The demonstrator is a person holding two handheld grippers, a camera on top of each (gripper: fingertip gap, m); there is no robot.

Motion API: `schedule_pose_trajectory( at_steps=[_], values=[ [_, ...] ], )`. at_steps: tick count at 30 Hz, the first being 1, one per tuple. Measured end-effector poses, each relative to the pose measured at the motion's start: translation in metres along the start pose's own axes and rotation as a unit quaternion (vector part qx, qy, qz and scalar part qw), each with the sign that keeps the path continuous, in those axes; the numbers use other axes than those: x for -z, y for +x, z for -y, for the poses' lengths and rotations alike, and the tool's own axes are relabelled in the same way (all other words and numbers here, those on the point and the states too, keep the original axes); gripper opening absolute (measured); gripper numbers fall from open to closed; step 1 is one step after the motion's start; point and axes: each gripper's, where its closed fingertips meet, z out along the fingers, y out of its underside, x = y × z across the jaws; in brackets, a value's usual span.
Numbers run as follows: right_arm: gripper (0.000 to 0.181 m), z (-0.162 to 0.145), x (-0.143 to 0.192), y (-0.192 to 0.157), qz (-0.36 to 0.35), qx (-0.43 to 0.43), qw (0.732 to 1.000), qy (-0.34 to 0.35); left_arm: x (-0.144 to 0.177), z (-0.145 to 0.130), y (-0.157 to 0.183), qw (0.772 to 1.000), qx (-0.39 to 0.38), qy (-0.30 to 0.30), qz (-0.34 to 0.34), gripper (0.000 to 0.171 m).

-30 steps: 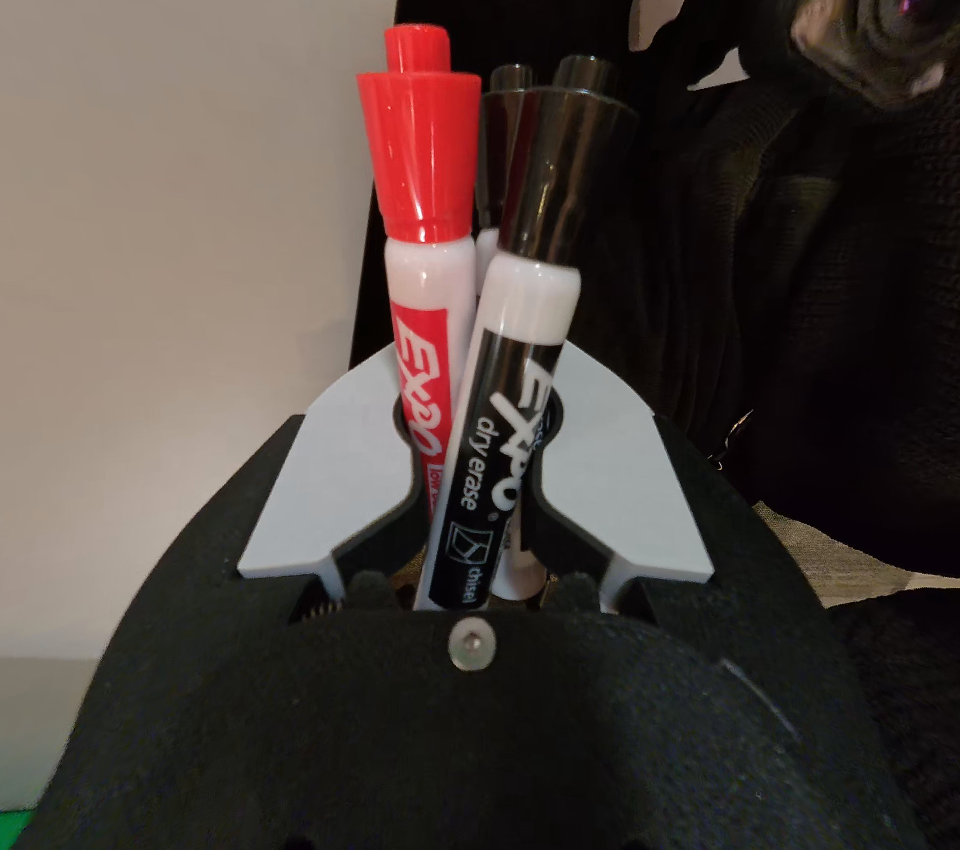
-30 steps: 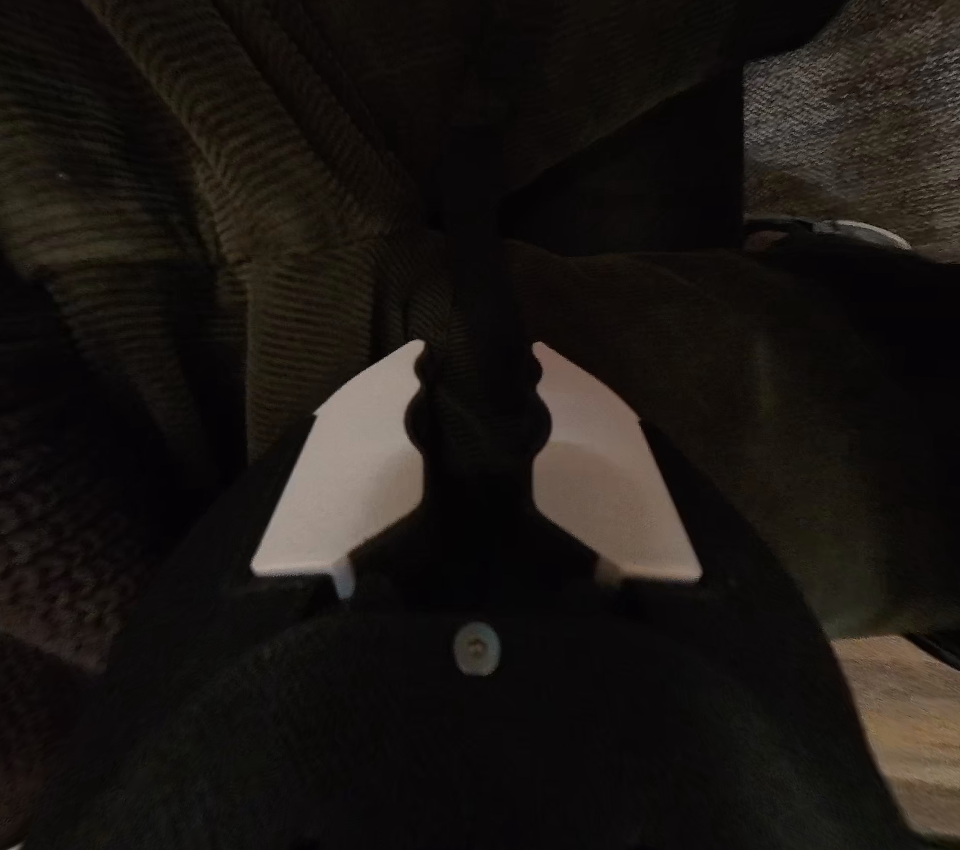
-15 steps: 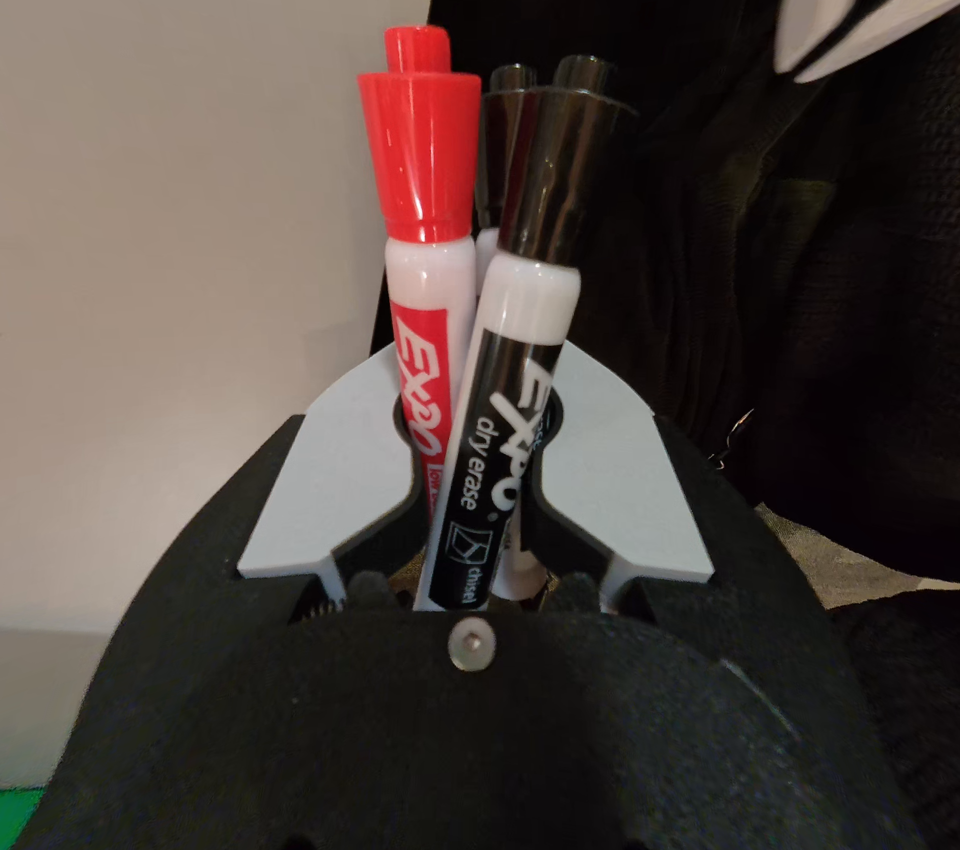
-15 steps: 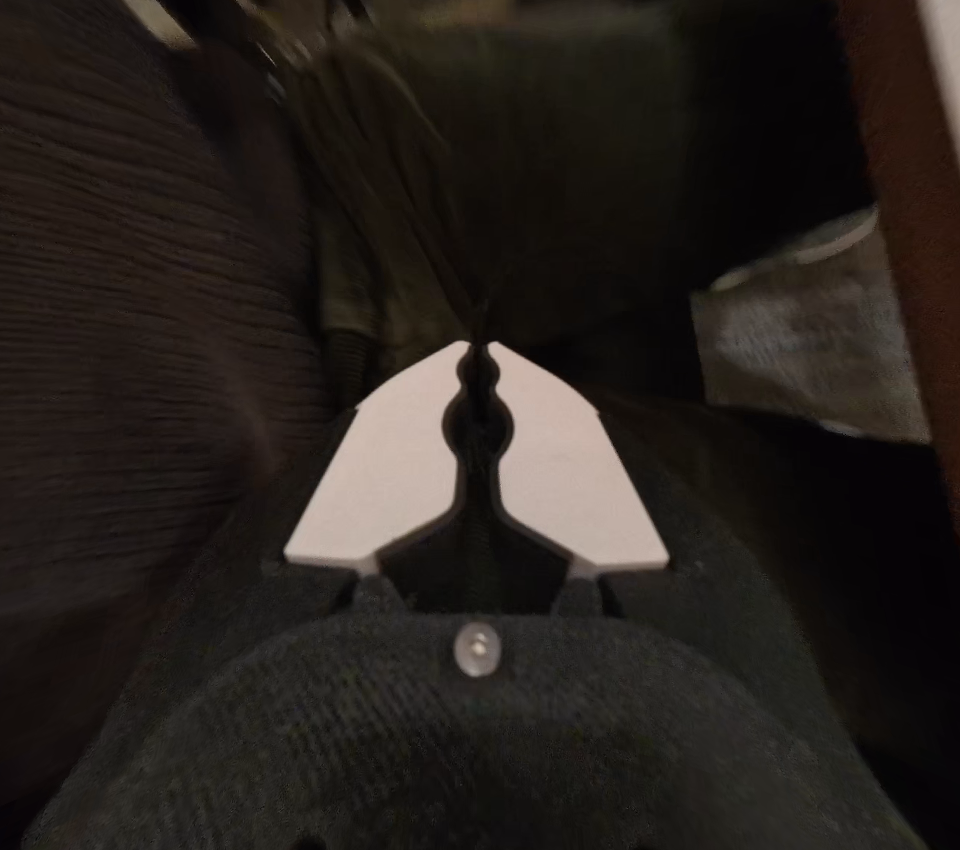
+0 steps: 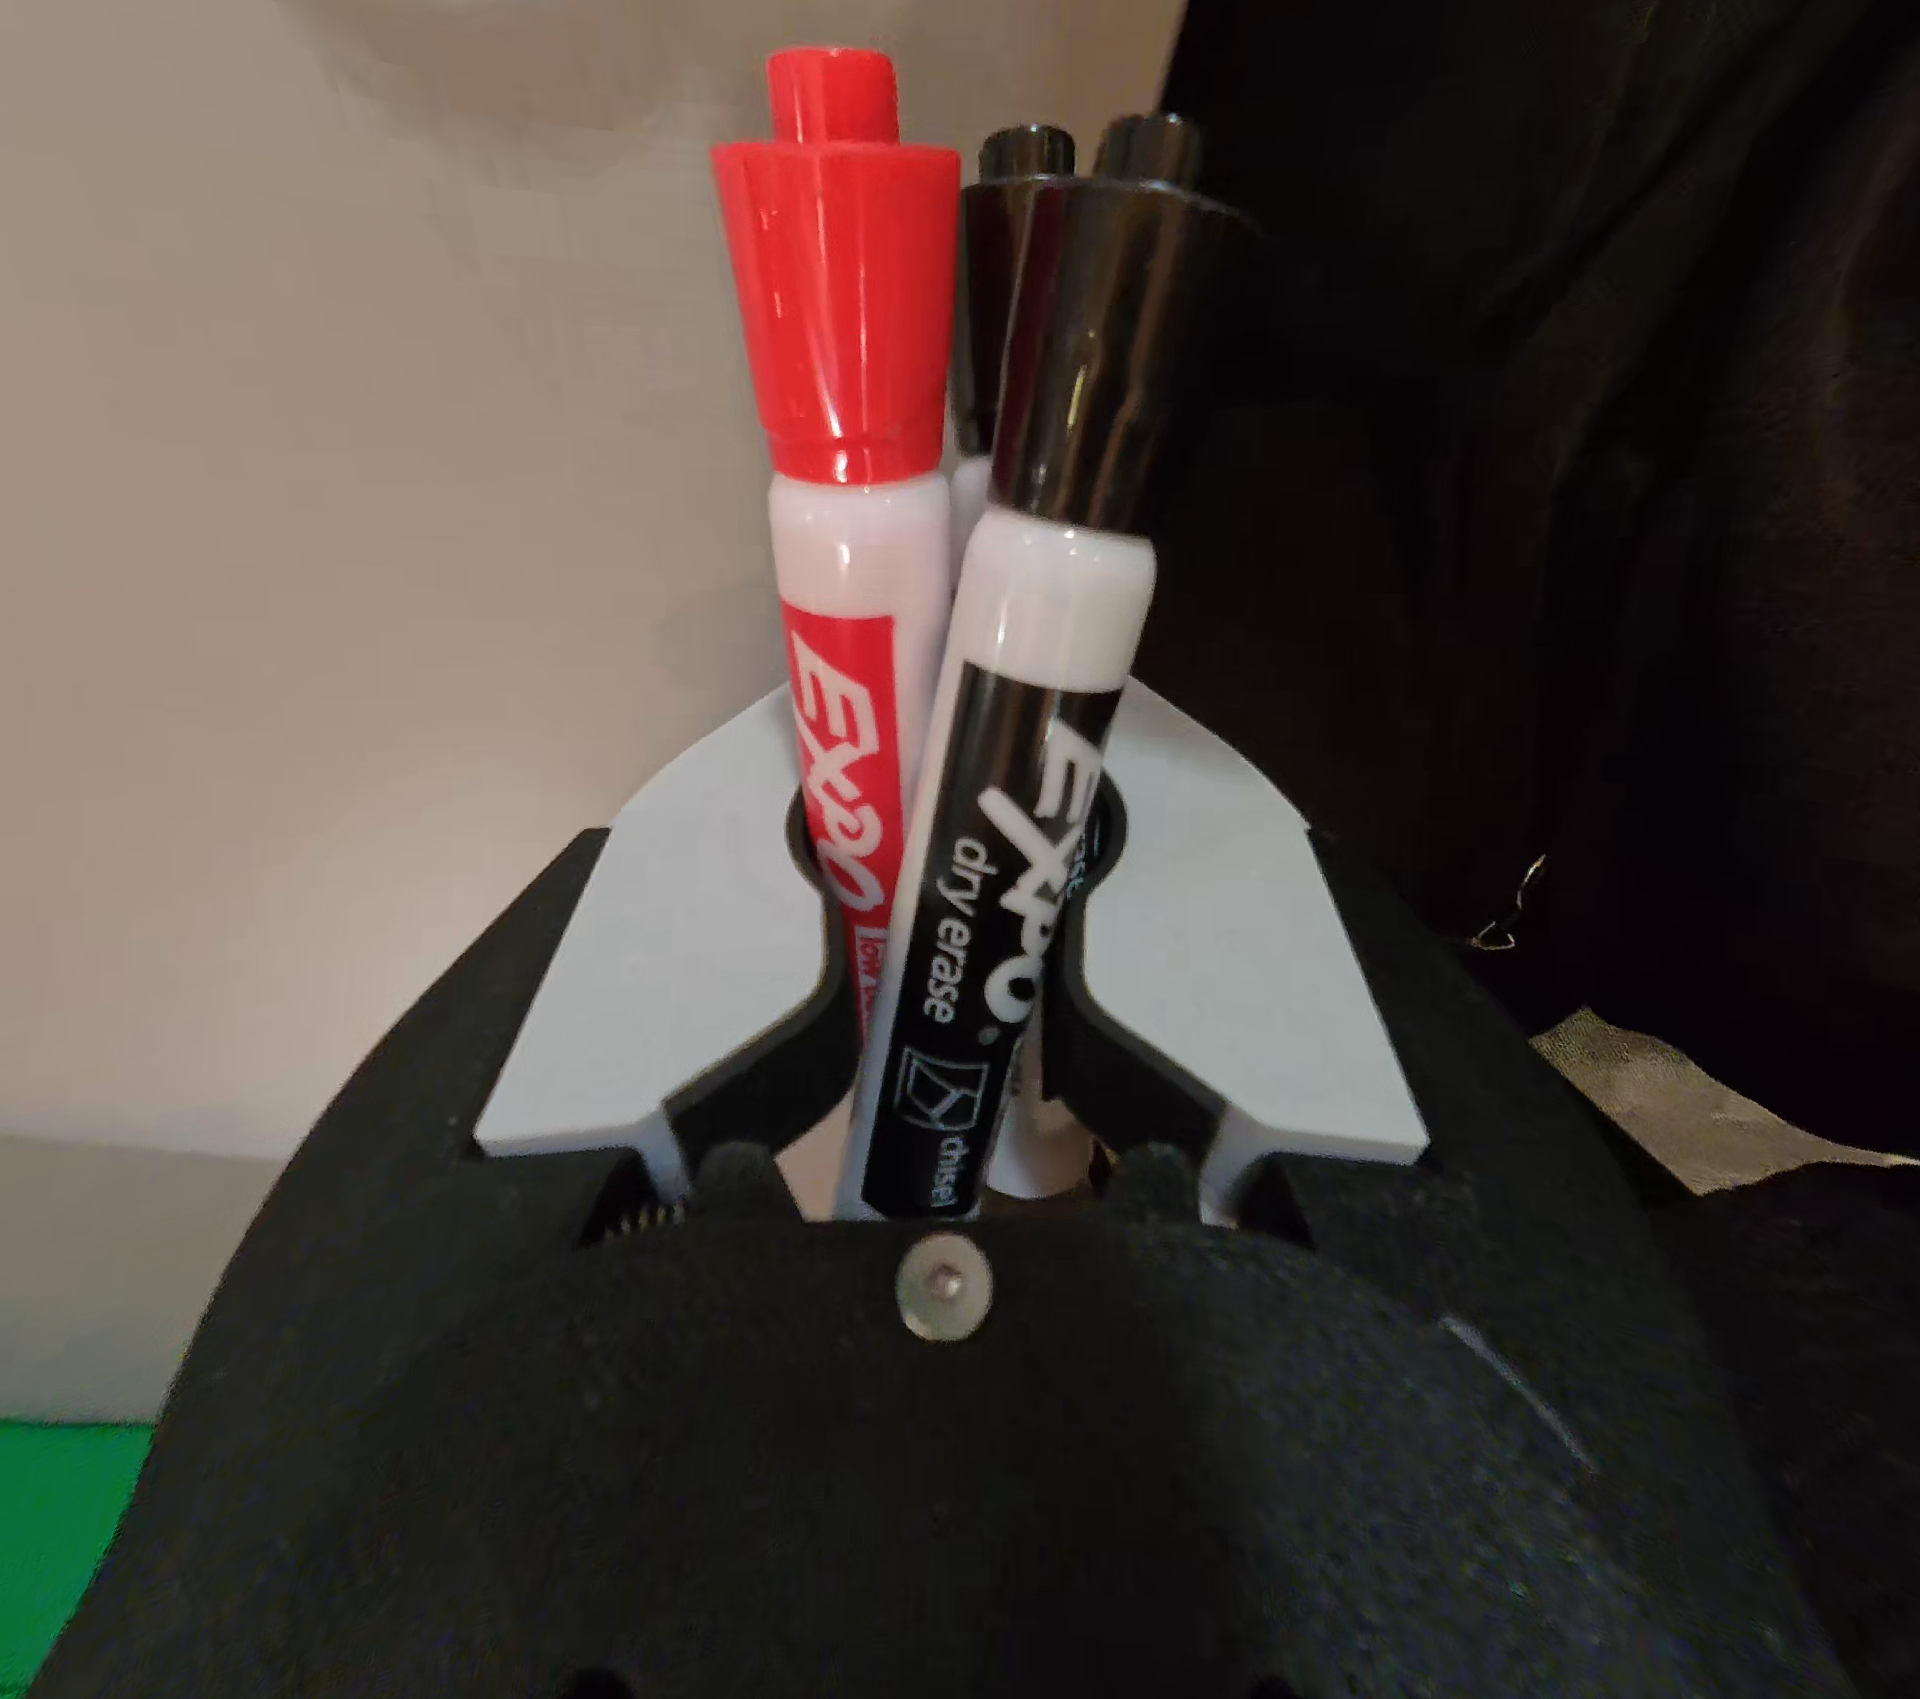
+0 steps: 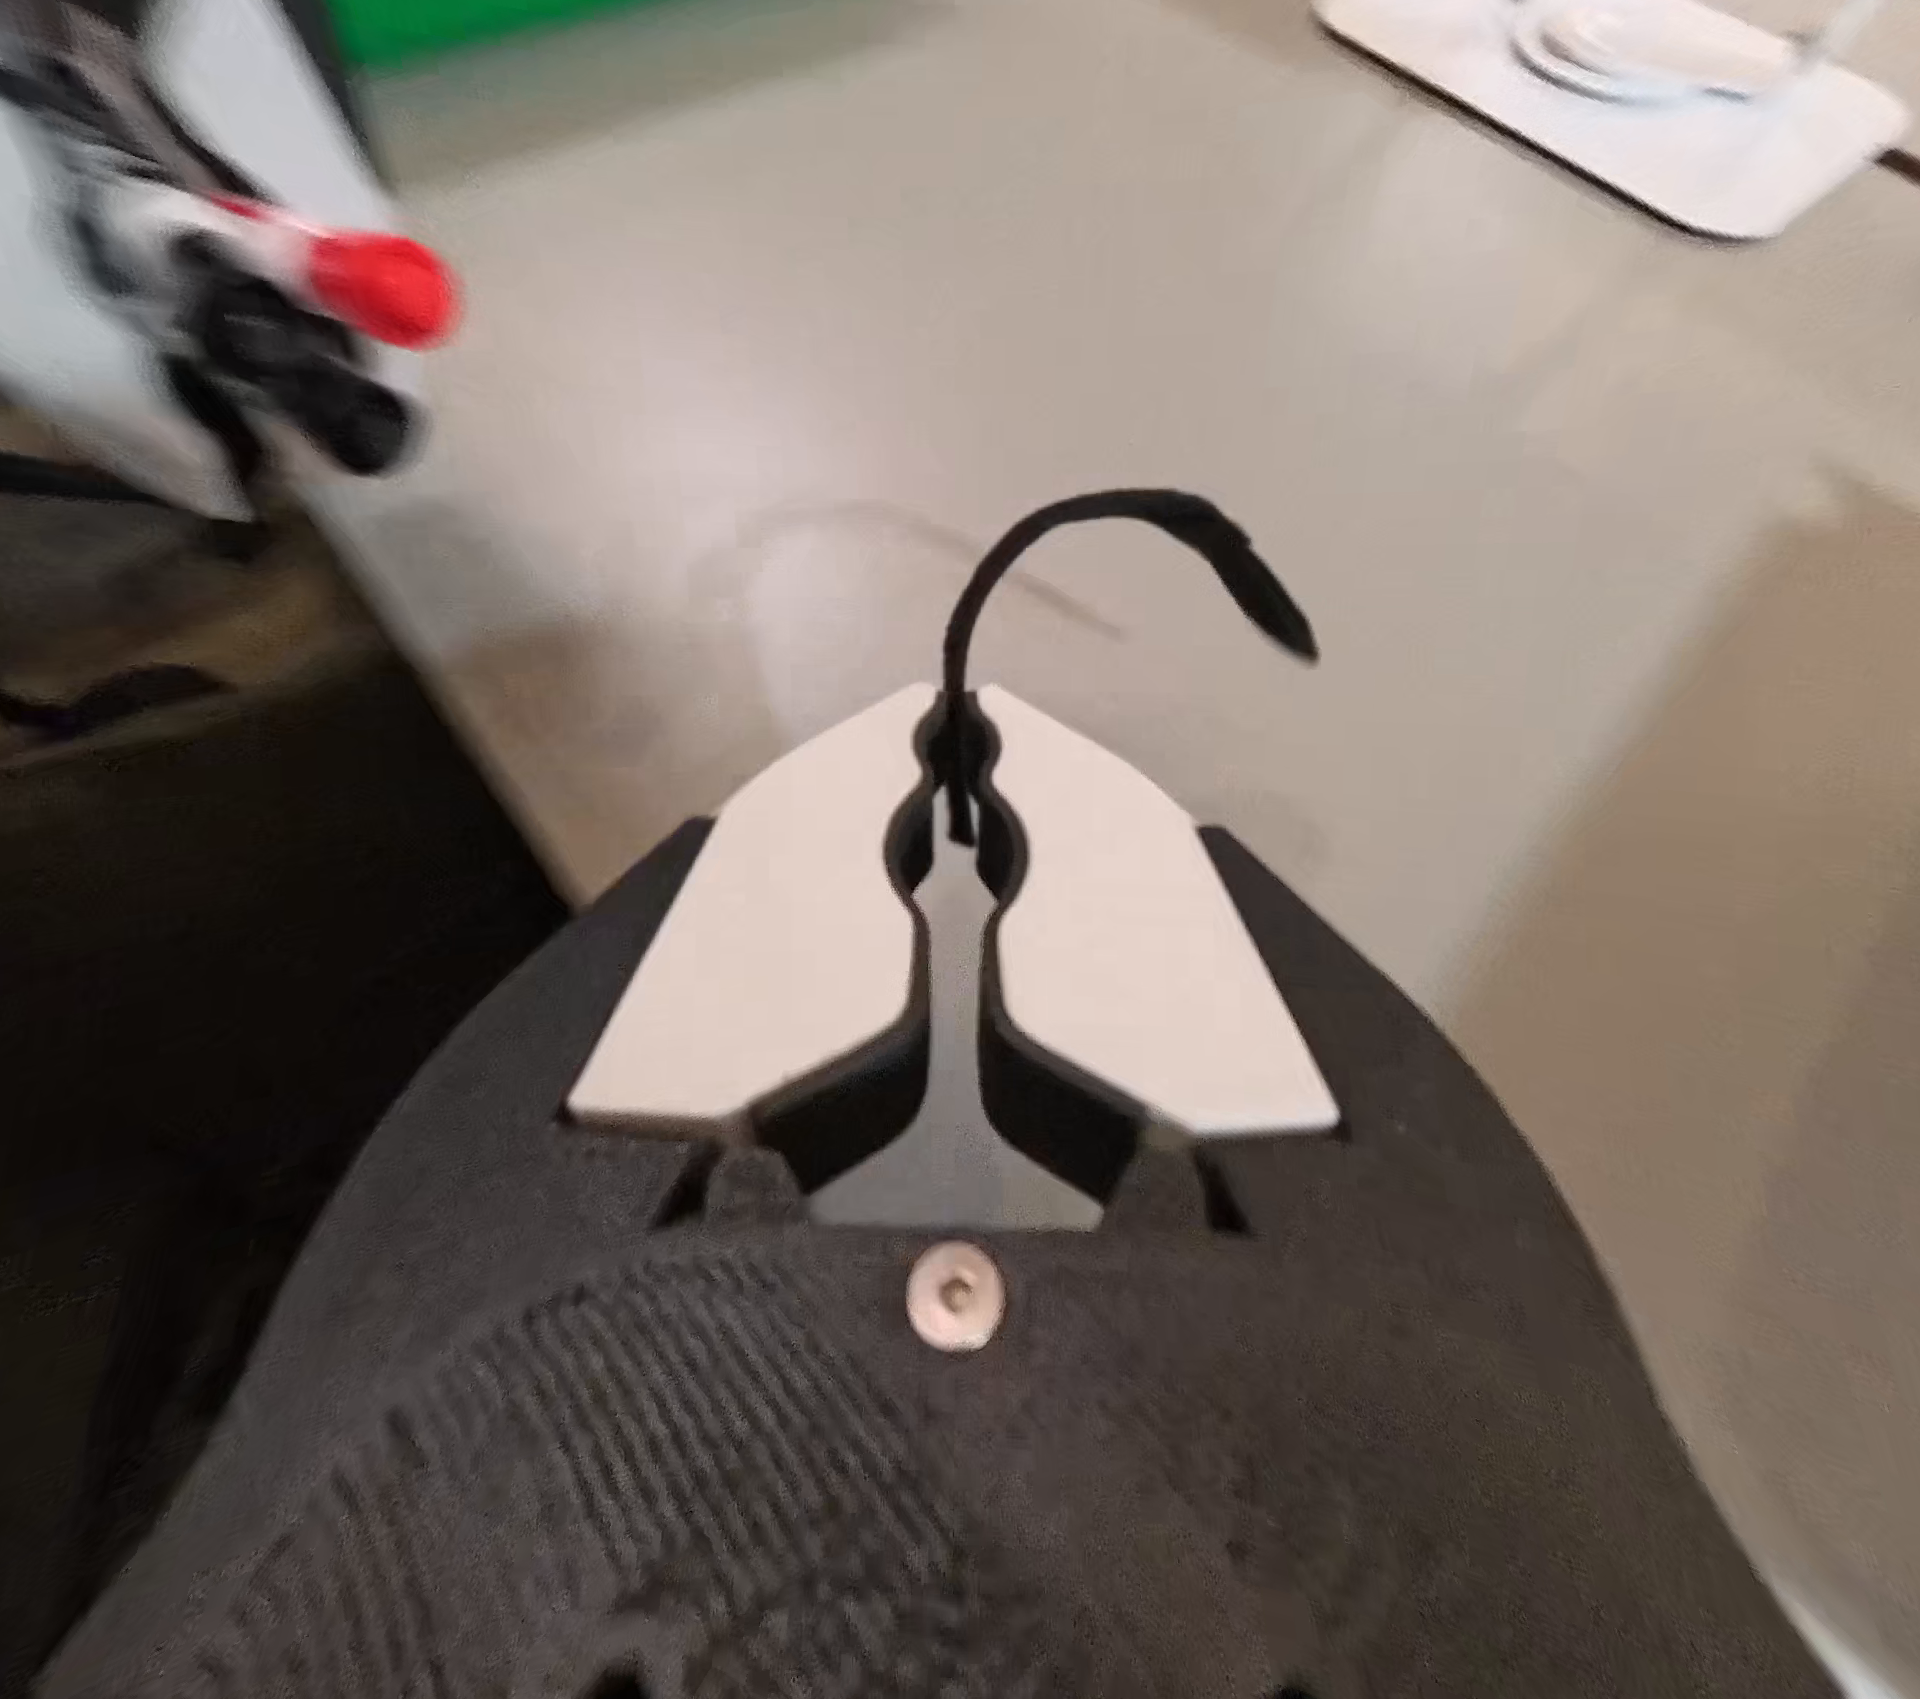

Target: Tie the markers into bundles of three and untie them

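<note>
Between left gripper (image 5: pixel 956 818) fingers: one red marker (image 5: pixel 847 527) and two black markers (image 5: pixel 1049 610) are clamped upright.
Right gripper (image 6: pixel 951 719): closed on a thin black tie (image 6: pixel 1122 548), held above the beige counter (image 6: pixel 1039 247).

Soft indoor light leaves the left wrist view sharp with glare on the marker caps (image 5: pixel 842 299), while the right wrist view is motion-blurred, worst at its left edge.

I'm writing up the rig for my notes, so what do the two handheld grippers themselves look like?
The left gripper and right gripper look alike: a rounded matte black body with a ribbed, printed-looking texture, and a silver screw at its front centre. Two flat pale grey fingers taper forward, their inner edges black and scalloped into notches. No cables, markings or sleeves are visible.
</note>
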Motion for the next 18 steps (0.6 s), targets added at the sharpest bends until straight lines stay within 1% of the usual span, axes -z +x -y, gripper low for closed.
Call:
schedule_pose_trajectory(
  at_steps=[1,2,3,4,5,6,8,10,11,14,16,18],
  values=[
    [0.003,-0.003,-0.01,0.014,-0.033,0.016,0.999,-0.019,0.0,0.005,-0.008,1.0,0.002,-0.005,-0.005,0.044],
    [0.008,-0.004,-0.016,0.026,-0.063,0.033,0.997,-0.029,0.0,0.01,-0.015,1.0,0.004,-0.006,-0.01,0.044],
    [0.021,-0.003,-0.021,0.033,-0.081,0.046,0.995,-0.027,0.0,0.016,-0.022,1.0,0.006,-0.004,-0.016,0.044],
    [0.036,-0.002,-0.023,0.034,-0.082,0.054,0.995,-0.021,0.0,0.022,-0.028,1.0,0.009,0.001,-0.021,0.044],
    [0.045,-0.001,-0.022,0.032,-0.076,0.057,0.995,-0.016,-0.001,0.027,-0.033,1.0,0.011,0.007,-0.025,0.044],
    [0.047,-0.001,-0.02,0.028,-0.071,0.06,0.996,-0.01,-0.002,0.031,-0.036,0.999,0.013,0.01,-0.031,0.044],
    [0.047,0.006,-0.012,0.018,-0.057,0.071,0.996,0.016,-0.006,0.032,-0.041,0.999,0.017,0.008,-0.037,0.044],
    [0.046,0.021,-0.004,0.008,-0.05,0.07,0.995,0.05,-0.009,0.029,-0.043,0.999,0.023,-0.001,-0.036,0.044],
    [0.043,0.029,0.0,0.002,-0.045,0.052,0.995,0.069,-0.01,0.029,-0.044,0.999,0.026,-0.004,-0.033,0.044],
    [0.041,0.045,0.008,-0.023,0.012,0.008,0.992,0.125,-0.011,0.03,-0.046,0.999,0.037,0.005,-0.027,0.044],
    [0.038,0.048,0.01,-0.024,0.019,0.002,0.99,0.142,-0.01,0.028,-0.051,0.999,0.036,-0.004,-0.001,0.044],
    [0.036,0.048,0.013,-0.016,0.025,-0.008,0.989,0.148,-0.006,0.029,-0.051,0.999,0.04,-0.002,0.012,0.044]
  ],
)
